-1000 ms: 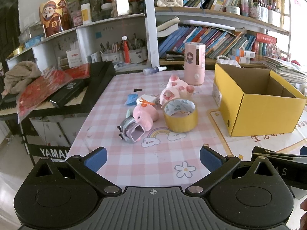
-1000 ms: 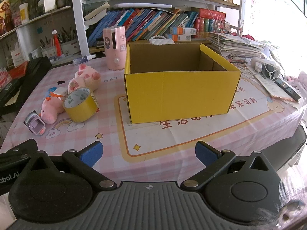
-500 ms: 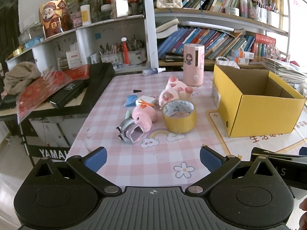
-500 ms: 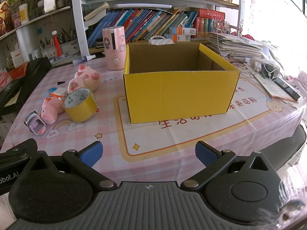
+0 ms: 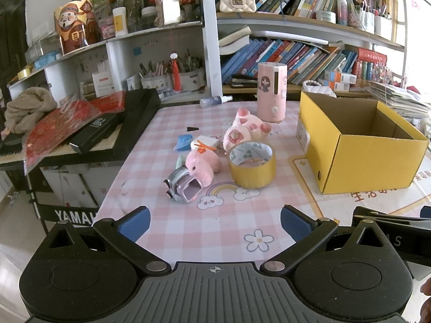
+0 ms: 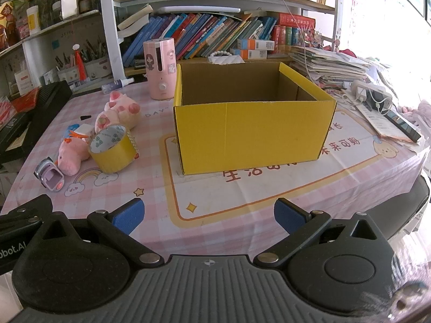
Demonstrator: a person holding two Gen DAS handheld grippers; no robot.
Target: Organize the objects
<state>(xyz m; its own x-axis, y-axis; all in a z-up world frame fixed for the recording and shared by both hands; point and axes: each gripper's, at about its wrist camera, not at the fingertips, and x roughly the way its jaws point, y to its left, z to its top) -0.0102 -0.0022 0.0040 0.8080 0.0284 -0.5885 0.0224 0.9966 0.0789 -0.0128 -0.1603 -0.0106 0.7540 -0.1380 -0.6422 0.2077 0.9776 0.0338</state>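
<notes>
An open yellow cardboard box stands on the pink checked tablecloth, empty as far as its inside shows. Left of it lie a yellow tape roll, a small pink plush, a larger pink pig plush, a purple toy watch and small blue and white items. My left gripper is open and empty near the table's front edge, short of the toys. My right gripper is open and empty in front of the box.
A pink cylinder appliance stands behind the toys. A black keyboard with red packets lies at the table's left. Papers and a charger lie right of the box. Bookshelves stand behind.
The left gripper has drawn back slightly, so the toys and the box look a little smaller and farther. The right gripper has barely moved. Nothing was grasped.
</notes>
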